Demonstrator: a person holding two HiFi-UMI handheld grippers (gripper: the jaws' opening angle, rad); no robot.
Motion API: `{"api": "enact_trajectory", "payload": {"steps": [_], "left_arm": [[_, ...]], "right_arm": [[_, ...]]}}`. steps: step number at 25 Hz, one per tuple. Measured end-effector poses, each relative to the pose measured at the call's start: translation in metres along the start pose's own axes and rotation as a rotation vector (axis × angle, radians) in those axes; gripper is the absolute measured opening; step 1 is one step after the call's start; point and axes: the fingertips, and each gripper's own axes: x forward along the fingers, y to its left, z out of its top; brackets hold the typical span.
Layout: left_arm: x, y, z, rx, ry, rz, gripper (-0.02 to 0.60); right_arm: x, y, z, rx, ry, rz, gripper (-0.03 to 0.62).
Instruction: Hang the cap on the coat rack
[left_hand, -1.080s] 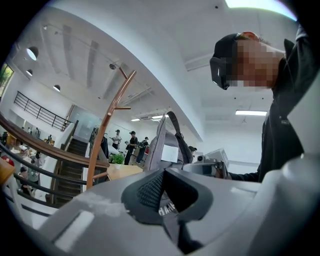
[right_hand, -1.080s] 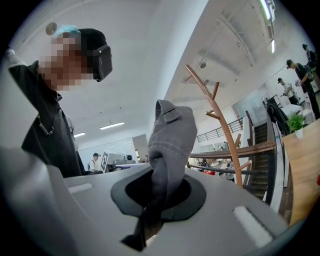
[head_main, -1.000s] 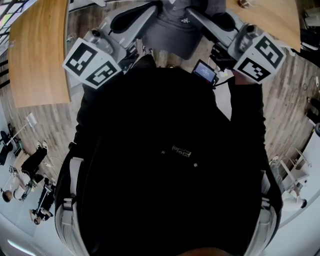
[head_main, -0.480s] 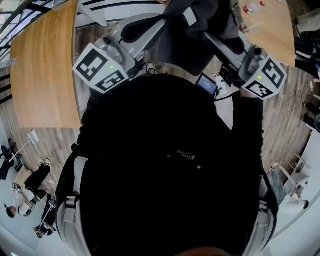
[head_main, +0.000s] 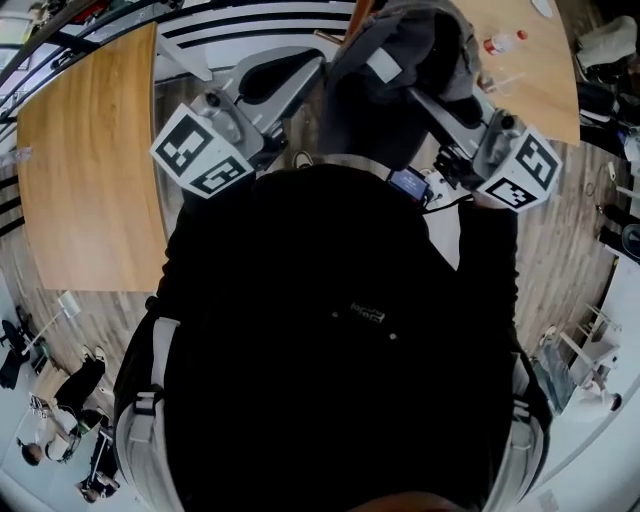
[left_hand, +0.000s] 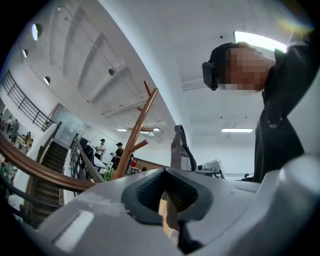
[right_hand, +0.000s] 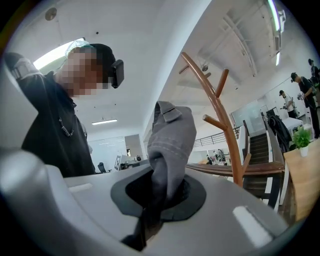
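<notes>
While the right tool (right_hand: 160, 192) pinches the cap (right_hand: 172, 140) and the left tool (left_hand: 167, 200) stands spread and empty, carrying looks underway; next, hook it over a coat rack (right_hand: 233, 150) prong ahead-right.

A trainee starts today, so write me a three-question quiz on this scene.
1. True or false: the cap already hangs on the rack.
2. What is between the jaws of the right gripper? A) the cap B) a bottle C) nothing
3. Fill in: in the right gripper view, the rack stands to the cap's ____ (left or right).

Key: 1 false, since the cap is in the gripper, apart from the rack. 2 A. 3 right.
</notes>
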Motion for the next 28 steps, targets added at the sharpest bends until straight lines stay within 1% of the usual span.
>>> {"api": "enact_trajectory", "payload": {"steps": [4, 6, 8, 10, 12, 19, 24, 28], "left_arm": [[0.004, 0.036, -0.001, -0.032, -0.012, -0.013, 0.002], [0.004, 0.042, -0.001, -0.031, 0.000, -0.037, 0.002], [0.006, 0.038, 0.003, -0.021, 0.006, -0.062, -0.003], [0.010, 0.036, 0.007, -0.009, 0.000, -0.069, 0.033], [0.017, 0.036, 0.010, 0.003, -0.009, -0.075, 0.046], [0.026, 0.029, 0.019, 0.029, -0.013, -0.094, -0.009], [0.028, 0.030, 0.028, 0.031, -0.023, -0.091, -0.009], [0.026, 0.027, 0.030, 0.035, -0.022, -0.067, -0.009]], "right_arm": [[0.022, -0.039, -0.005, 0.018, 0.008, -0.072, 0.031], [0.030, -0.044, -0.006, 0.021, 0.016, -0.091, 0.031], [0.032, -0.041, -0.002, 0.022, 0.016, -0.093, 0.031], [0.029, -0.041, 0.005, 0.017, 0.011, -0.088, 0.031], [0.023, -0.048, 0.011, 0.010, 0.003, -0.082, 0.031], [0.021, -0.049, 0.022, 0.010, -0.018, -0.040, 0.031], [0.024, -0.049, 0.031, 0.013, -0.021, -0.008, 0.031], [0.025, -0.046, 0.033, 0.019, -0.020, 0.021, 0.031]]}}
